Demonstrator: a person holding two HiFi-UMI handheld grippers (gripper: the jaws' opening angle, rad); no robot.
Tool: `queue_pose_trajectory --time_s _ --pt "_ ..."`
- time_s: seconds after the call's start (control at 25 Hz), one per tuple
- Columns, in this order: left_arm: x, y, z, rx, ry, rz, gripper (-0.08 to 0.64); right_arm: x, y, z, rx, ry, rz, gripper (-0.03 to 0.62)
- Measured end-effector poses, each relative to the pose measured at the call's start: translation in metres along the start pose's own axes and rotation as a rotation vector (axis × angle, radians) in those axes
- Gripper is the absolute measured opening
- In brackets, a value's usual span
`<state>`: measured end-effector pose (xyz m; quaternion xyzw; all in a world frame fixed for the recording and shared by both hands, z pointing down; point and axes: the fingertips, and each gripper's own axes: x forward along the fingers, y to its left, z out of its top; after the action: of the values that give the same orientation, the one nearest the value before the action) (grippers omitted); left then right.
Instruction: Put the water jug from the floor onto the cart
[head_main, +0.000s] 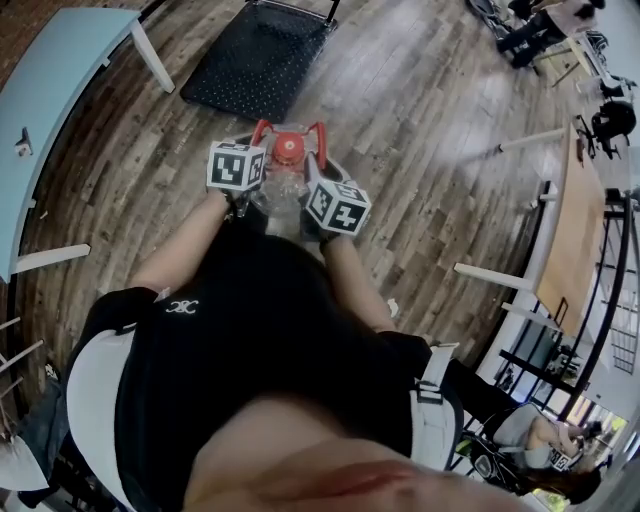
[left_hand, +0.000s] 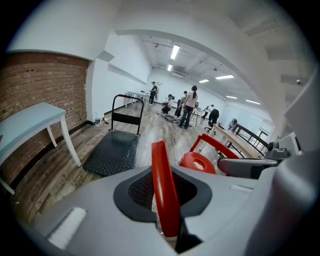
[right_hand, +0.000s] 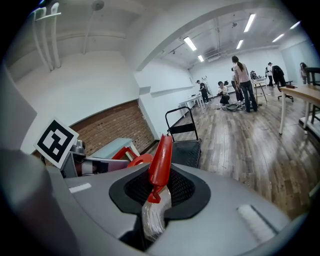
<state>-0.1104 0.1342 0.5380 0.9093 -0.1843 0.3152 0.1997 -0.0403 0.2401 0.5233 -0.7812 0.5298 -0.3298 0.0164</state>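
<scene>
The clear water jug (head_main: 284, 186) with a red cap (head_main: 288, 148) hangs above the wood floor in front of the person. It has two red handles. My left gripper (head_main: 256, 150) is shut on the left handle (left_hand: 164, 190). My right gripper (head_main: 317, 160) is shut on the right handle (right_hand: 161, 161). The cap (left_hand: 197, 162) shows between the two handles in the left gripper view. The black flat cart (head_main: 258, 58) lies on the floor just beyond the jug, with its push bar (left_hand: 126, 107) at the far end. The jug's body is mostly hidden by the grippers.
A light blue table (head_main: 55, 95) stands at the left by a brick wall (left_hand: 35, 85). A wooden table (head_main: 570, 235) with white legs stands at the right. Several people (left_hand: 189, 105) are far down the room. Another person sits at the lower right (head_main: 545, 445).
</scene>
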Motion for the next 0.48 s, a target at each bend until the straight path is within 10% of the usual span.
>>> queue_pose_trajectory --time_s 0.48 --pt "0.108 0.048 0.06 -0.049 0.069 -0.074 0.046 0.112 -0.039 0.046 -0.013 0.097 -0.072 0.081"
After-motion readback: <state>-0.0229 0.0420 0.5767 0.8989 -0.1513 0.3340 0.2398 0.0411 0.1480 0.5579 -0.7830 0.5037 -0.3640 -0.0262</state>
